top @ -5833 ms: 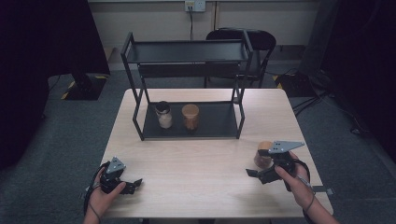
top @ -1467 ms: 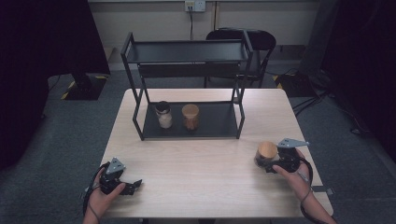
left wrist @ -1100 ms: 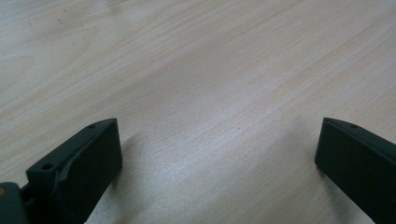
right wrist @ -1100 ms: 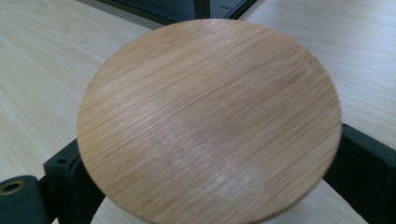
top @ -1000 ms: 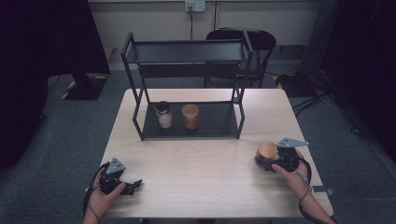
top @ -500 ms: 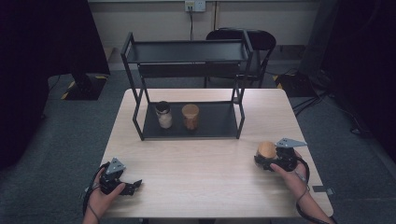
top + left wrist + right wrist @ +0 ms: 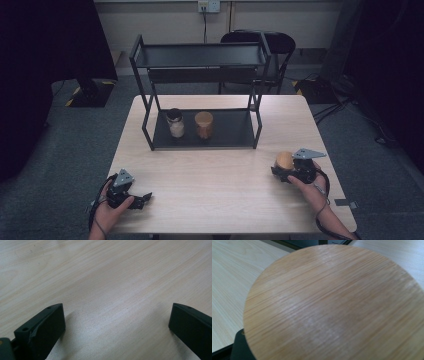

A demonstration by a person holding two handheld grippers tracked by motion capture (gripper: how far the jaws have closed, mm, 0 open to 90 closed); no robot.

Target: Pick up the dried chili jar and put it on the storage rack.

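The table has a broad bare band across its near half, between the left gripper at the near left corner and the right gripper with its wooden-lidded jar near the right edge; a hand could cross there freely. Farther back, a black two-tier rack blocks the middle. Its corner posts and upper shelf limit entry from the sides and above; the front is open. On its lower shelf, a dark-lidded jar and a brown jar stand left of centre, leaving room to their right. Narrow table strips run beside the rack.
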